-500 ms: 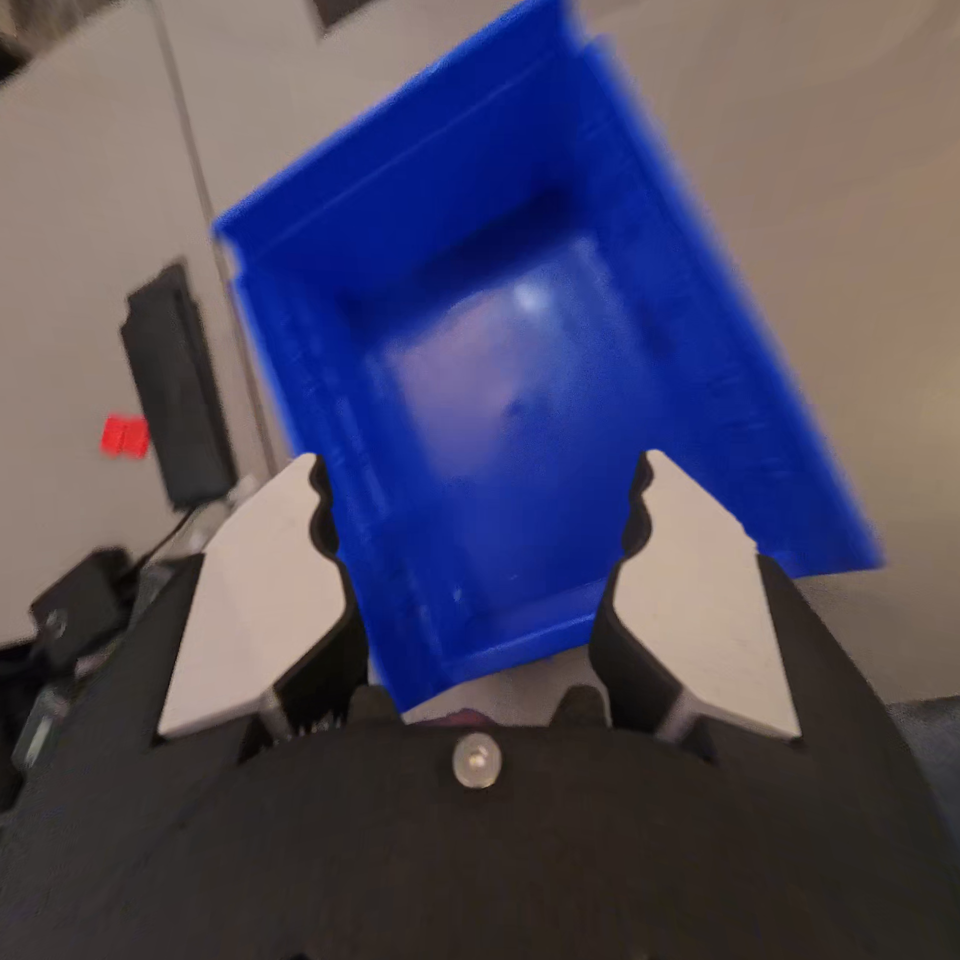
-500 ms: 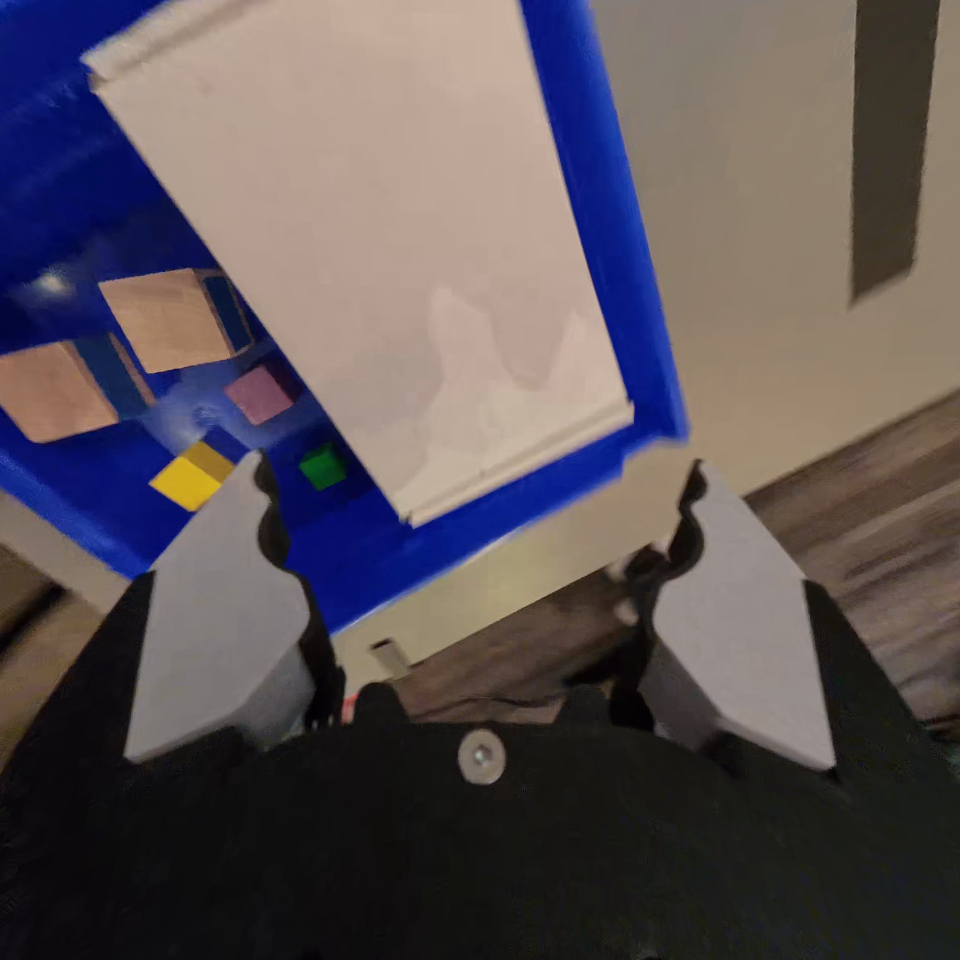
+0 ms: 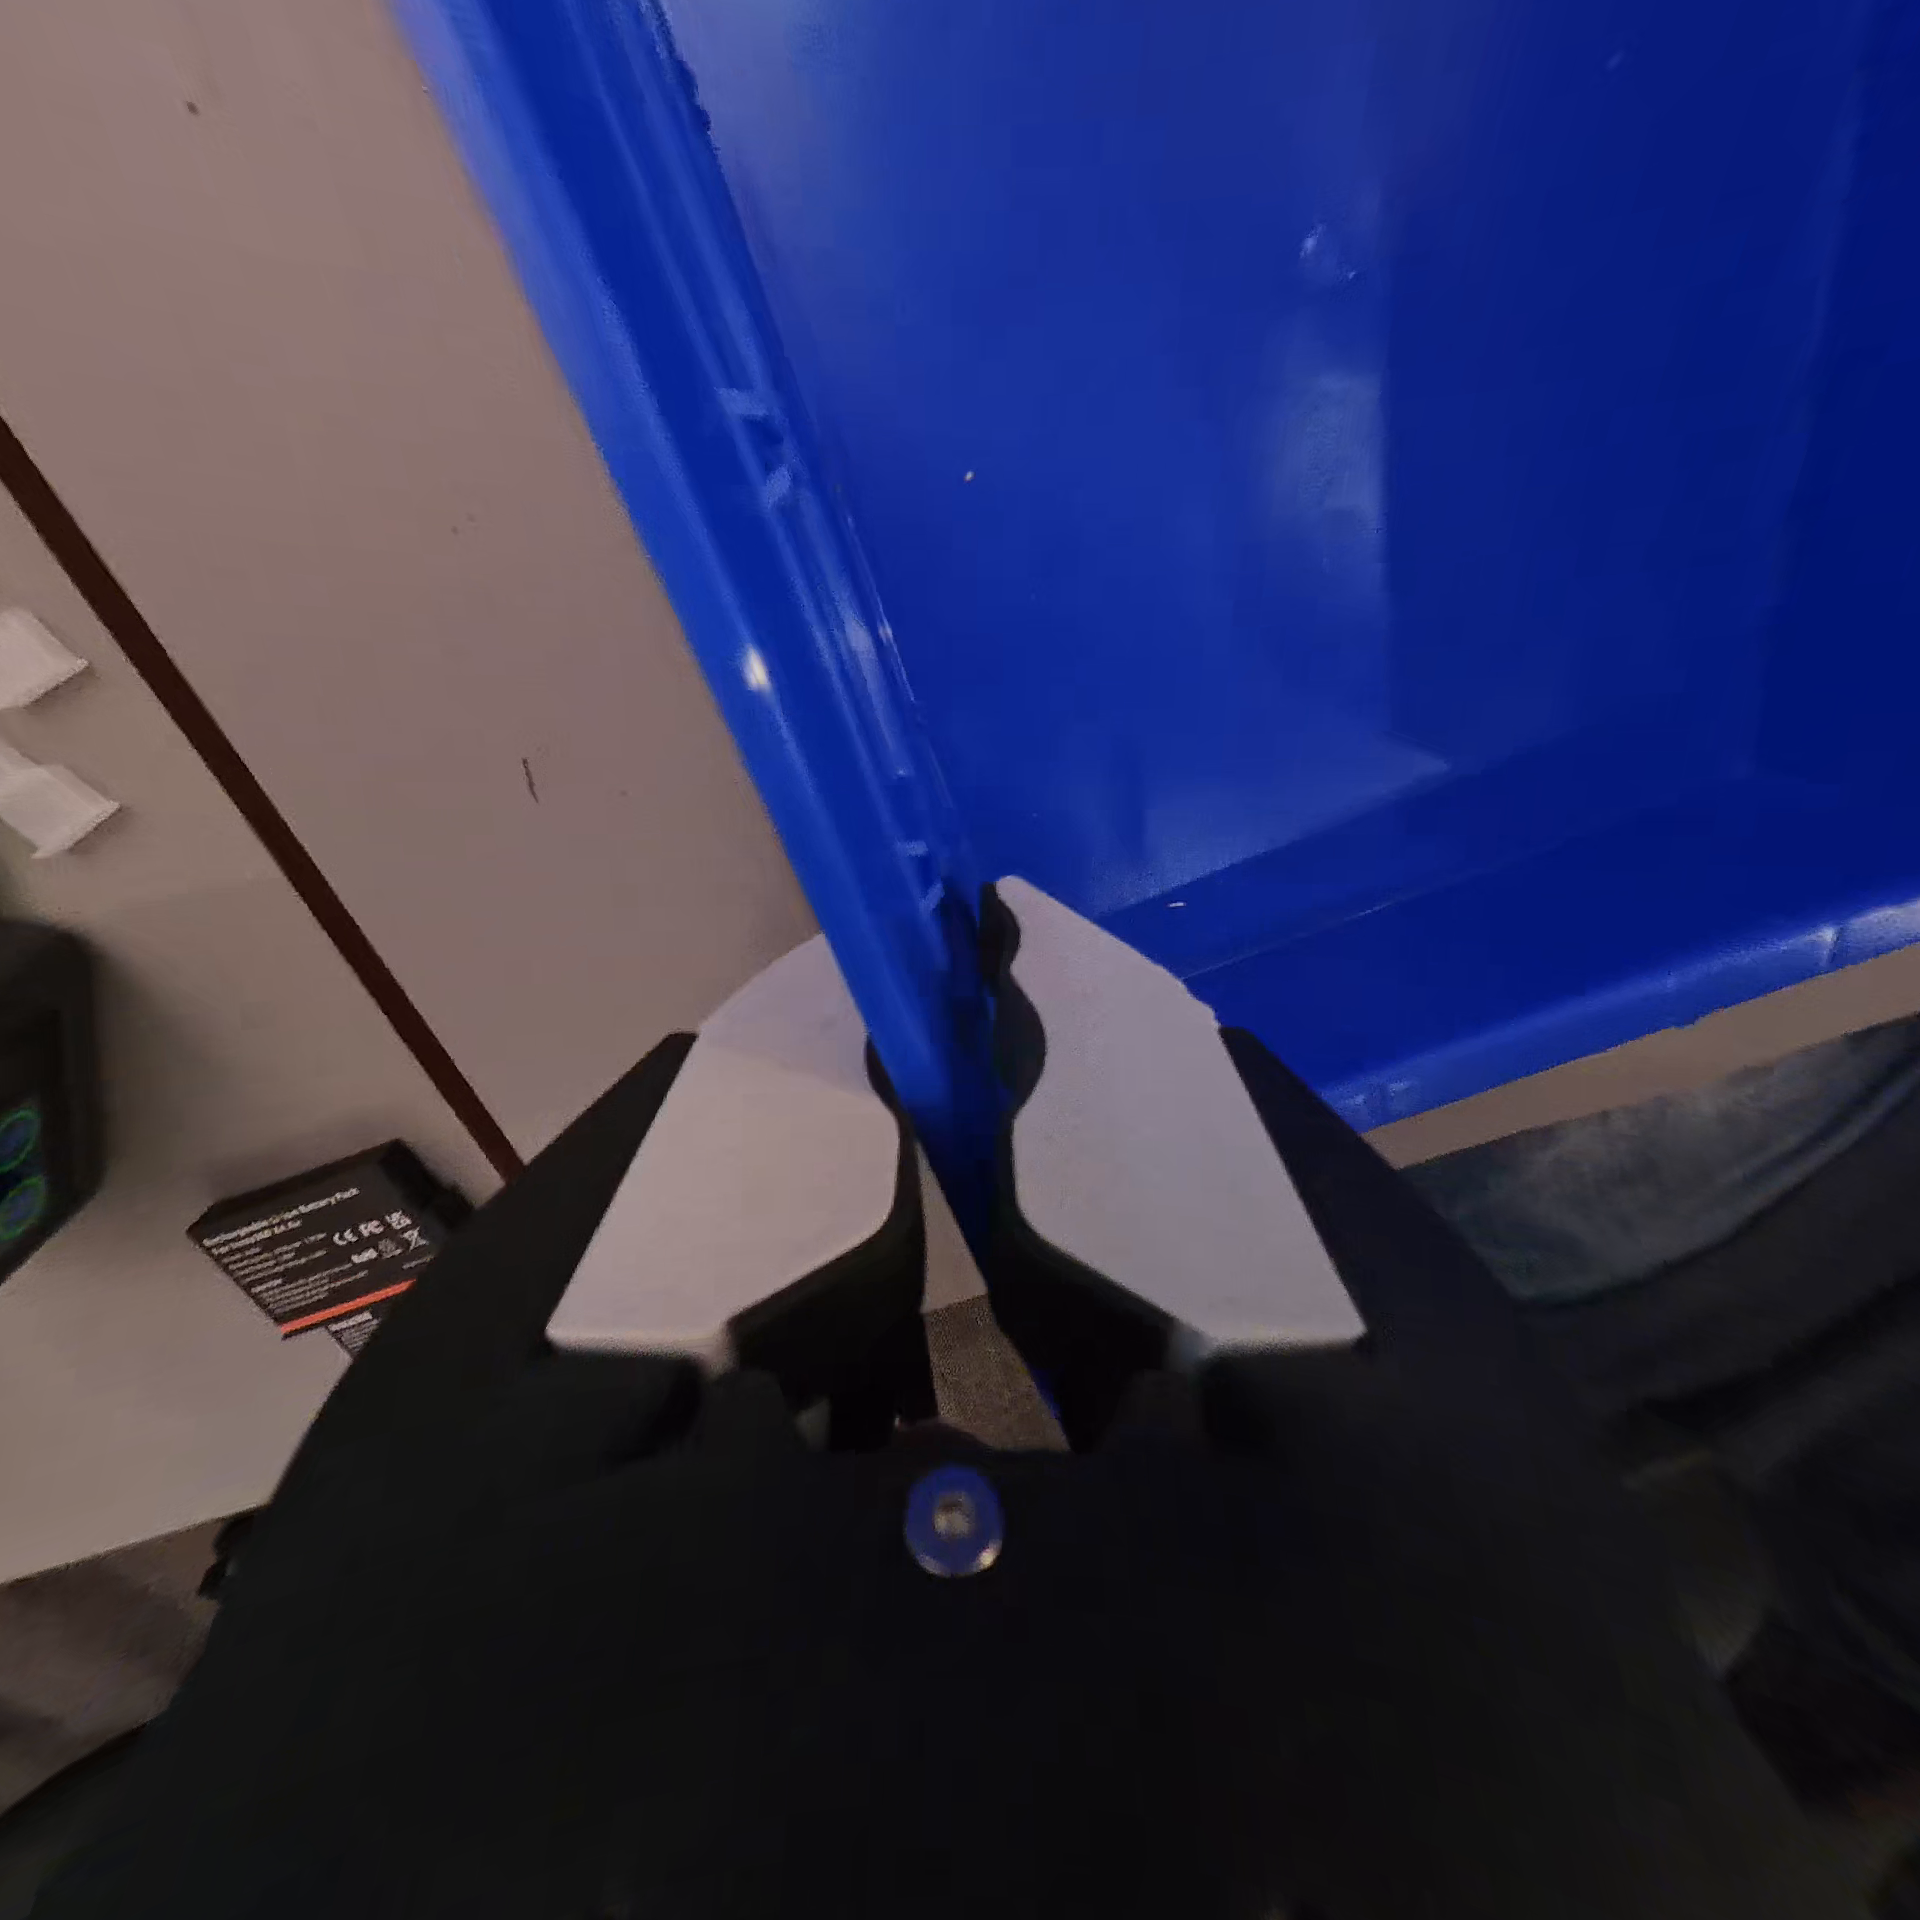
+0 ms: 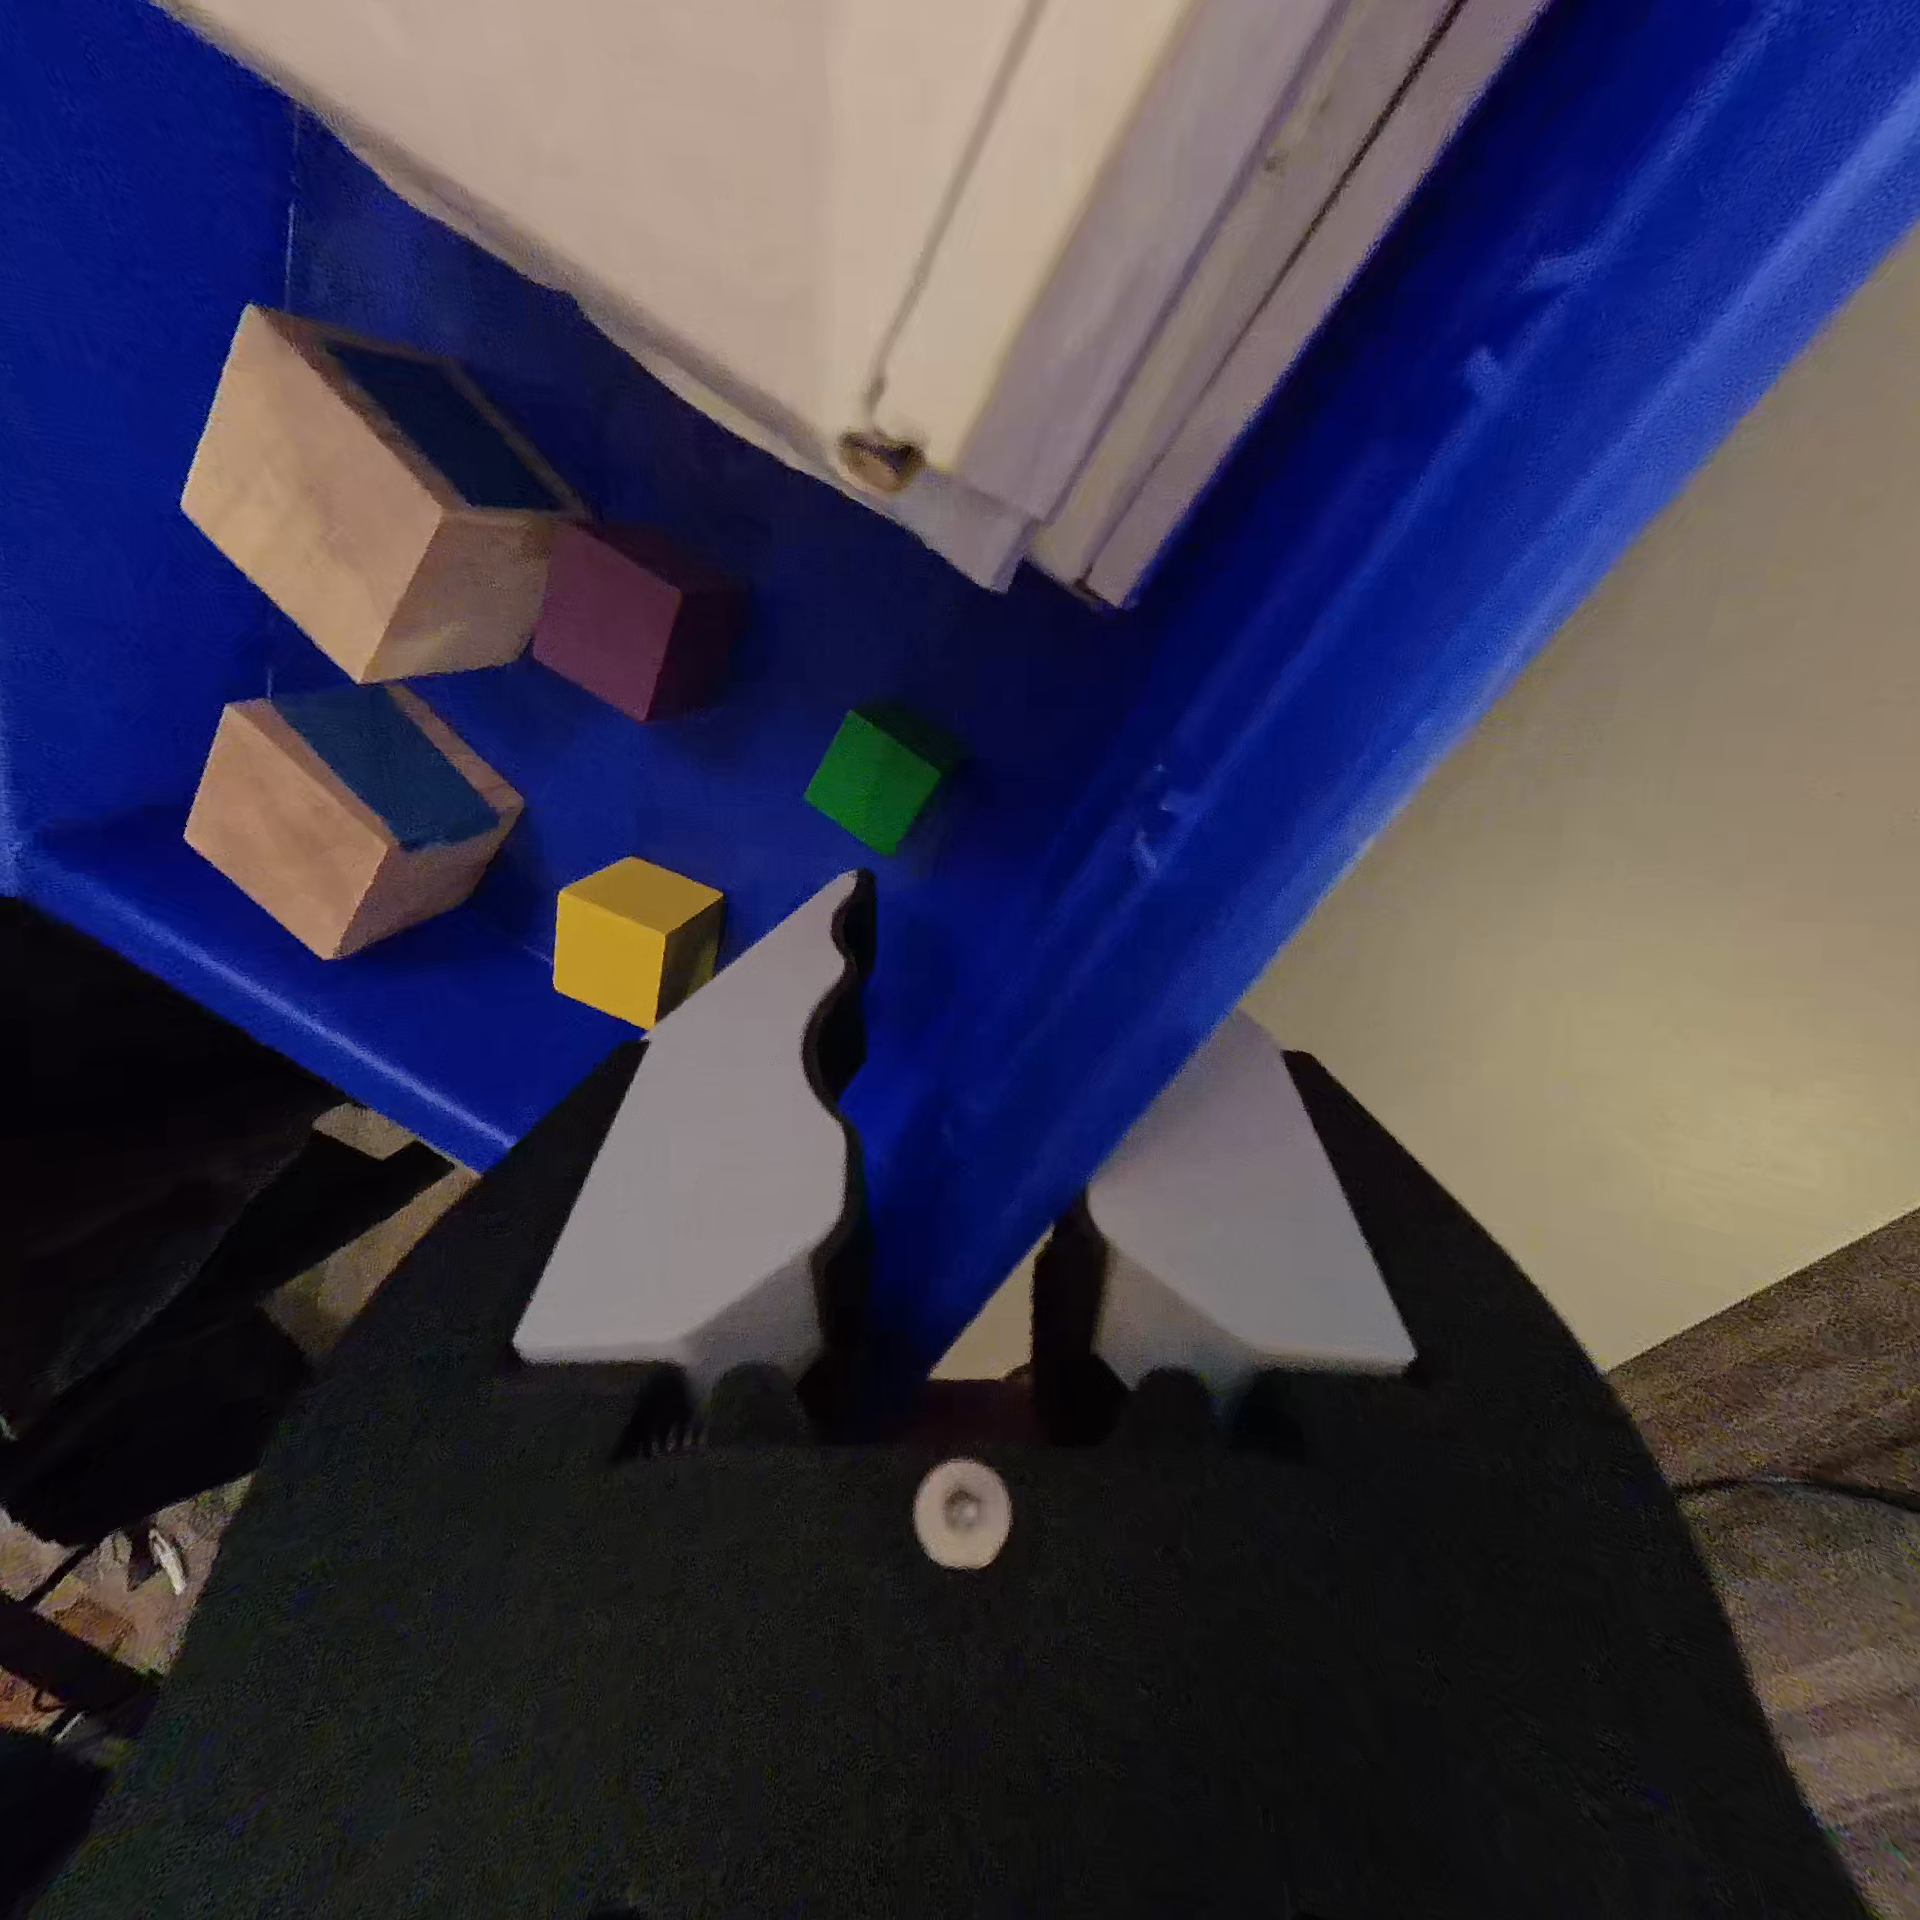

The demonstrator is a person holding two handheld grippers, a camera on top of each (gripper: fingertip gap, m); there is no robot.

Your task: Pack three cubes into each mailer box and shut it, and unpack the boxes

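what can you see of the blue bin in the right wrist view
The blue bin looks like glossy moulded plastic with a thick, ribbed rim. The right gripper is shut on its side wall, one finger inside, one outside. On its floor lie two wooden blocks with blue faces, a purple cube, a green cube and a yellow cube. A white mailer box lies in it, against the gripped wall.

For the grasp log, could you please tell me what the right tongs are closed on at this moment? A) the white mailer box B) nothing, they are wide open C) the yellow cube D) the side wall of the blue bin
D: in the right wrist view the right tongs straddle the blue bin wall, one finger inside, one outside, while the yellow cube lies free on the bin floor.
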